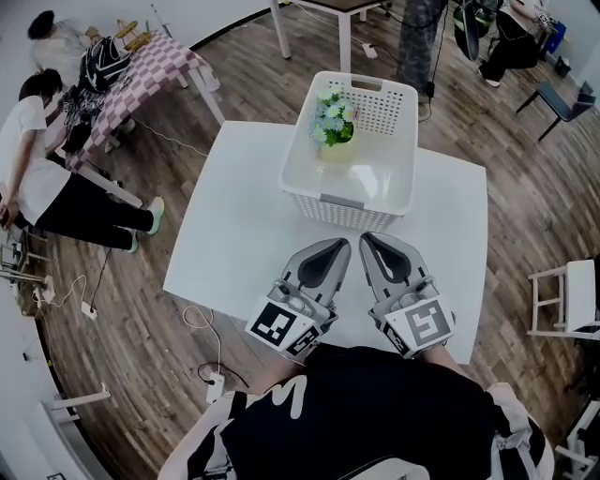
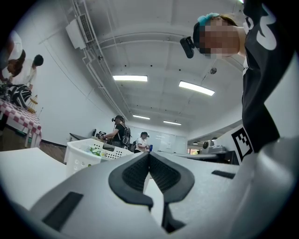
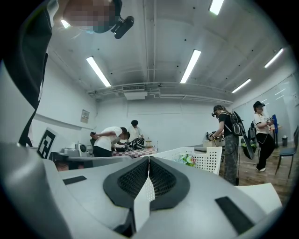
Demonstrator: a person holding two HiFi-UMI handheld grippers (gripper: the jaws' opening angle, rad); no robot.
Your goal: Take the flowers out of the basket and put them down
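Note:
A white plastic basket (image 1: 361, 197) stands at the far middle of the white table (image 1: 234, 234). Inside it, at its far left, a bunch of white and pale blue flowers (image 1: 332, 119) sits upright. The basket (image 2: 81, 156) and the flowers (image 2: 96, 151) also show in the left gripper view, and the flowers (image 3: 188, 159) peek over the basket (image 3: 205, 161) in the right gripper view. My left gripper (image 1: 339, 246) and right gripper (image 1: 367, 240) rest side by side on the table just before the basket, both shut and empty.
People stand and sit around the room. A checkered table (image 1: 141, 80) is at the far left, a white table (image 1: 342, 14) beyond the basket, a white chair (image 1: 567, 300) at right. Cables (image 1: 202, 323) lie on the wooden floor.

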